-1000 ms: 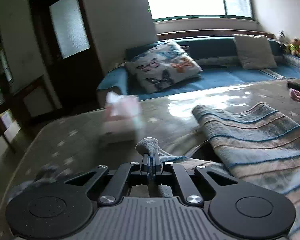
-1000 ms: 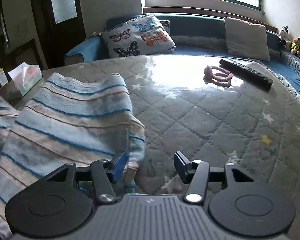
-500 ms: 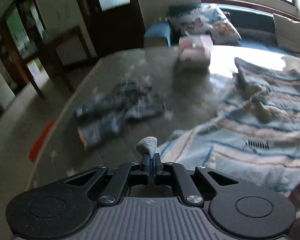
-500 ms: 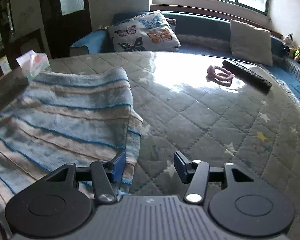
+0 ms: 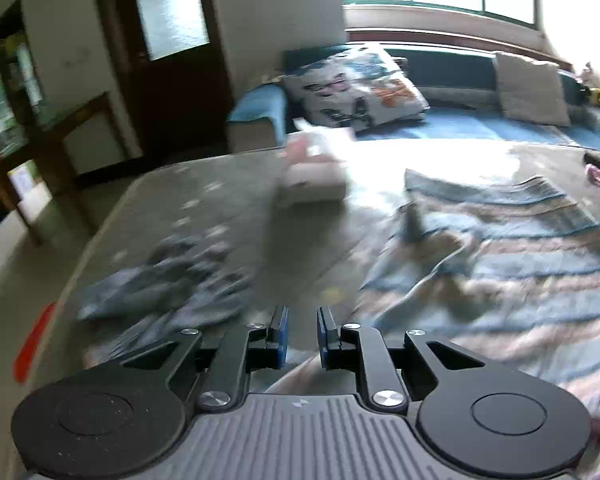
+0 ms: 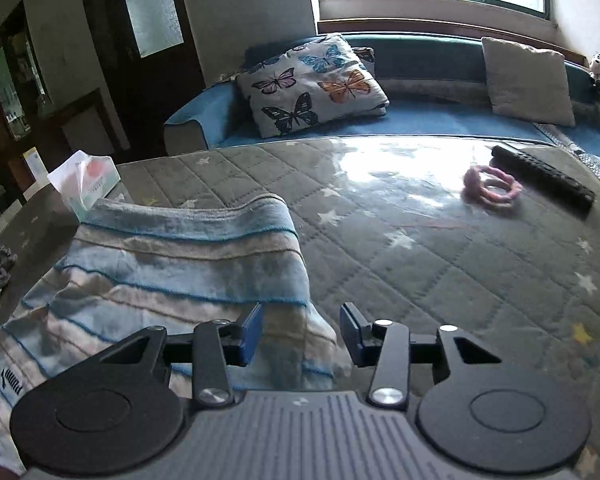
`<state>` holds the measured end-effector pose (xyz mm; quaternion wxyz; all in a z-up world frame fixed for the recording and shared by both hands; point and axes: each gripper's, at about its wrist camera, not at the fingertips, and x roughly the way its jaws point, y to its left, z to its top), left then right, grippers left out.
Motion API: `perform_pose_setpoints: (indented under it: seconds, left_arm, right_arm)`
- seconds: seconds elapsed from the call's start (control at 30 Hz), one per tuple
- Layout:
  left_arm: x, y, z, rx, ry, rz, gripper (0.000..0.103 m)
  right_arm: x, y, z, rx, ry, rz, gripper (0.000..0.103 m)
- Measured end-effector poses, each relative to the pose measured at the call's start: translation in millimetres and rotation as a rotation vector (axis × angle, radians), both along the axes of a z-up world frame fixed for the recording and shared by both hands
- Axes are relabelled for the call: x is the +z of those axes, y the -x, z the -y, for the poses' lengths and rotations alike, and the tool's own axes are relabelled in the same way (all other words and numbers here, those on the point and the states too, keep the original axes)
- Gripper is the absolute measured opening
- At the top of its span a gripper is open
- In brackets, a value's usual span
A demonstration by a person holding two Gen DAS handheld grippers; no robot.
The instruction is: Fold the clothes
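Note:
A blue, white and tan striped garment [image 5: 500,264] lies spread and rumpled on the quilted grey table [image 5: 204,200]. It also shows in the right wrist view [image 6: 180,272], with its far edge folded over. My left gripper [image 5: 302,334] is slightly open and empty, just above the garment's near left edge. My right gripper [image 6: 300,332] is open and empty, over the garment's right edge. A crumpled dark blue-grey garment [image 5: 172,284] lies left of the striped one; the left wrist view is blurred.
A tissue box [image 6: 85,182] stands at the table's far left and shows blurred in the left wrist view [image 5: 314,172]. A pink ring [image 6: 492,186] and a black remote [image 6: 544,180] lie at the far right. A blue sofa with cushions [image 6: 312,84] is behind the table.
My left gripper has let go of the striped garment's corner and opened slightly; its view swung back toward the sofa. My right gripper stayed open and drew back a little.

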<state>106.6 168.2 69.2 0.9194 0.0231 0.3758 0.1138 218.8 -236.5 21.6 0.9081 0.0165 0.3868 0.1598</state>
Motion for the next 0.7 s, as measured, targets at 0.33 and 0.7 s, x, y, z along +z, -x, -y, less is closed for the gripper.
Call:
perform_pose_setpoints:
  seconds: [0.33, 0.7]
  left_arm:
    - [-50, -139, 22, -0.088, -0.035, 0.028, 0.015]
    - [-68, -178, 38, -0.196, 0.067, 0.113, 0.014]
  right_arm:
    - [-12, -20, -21, 0.021, 0.059, 0.017, 0.043]
    - [-16, -28, -27, 0.048, 0.083, 0.038, 0.043]
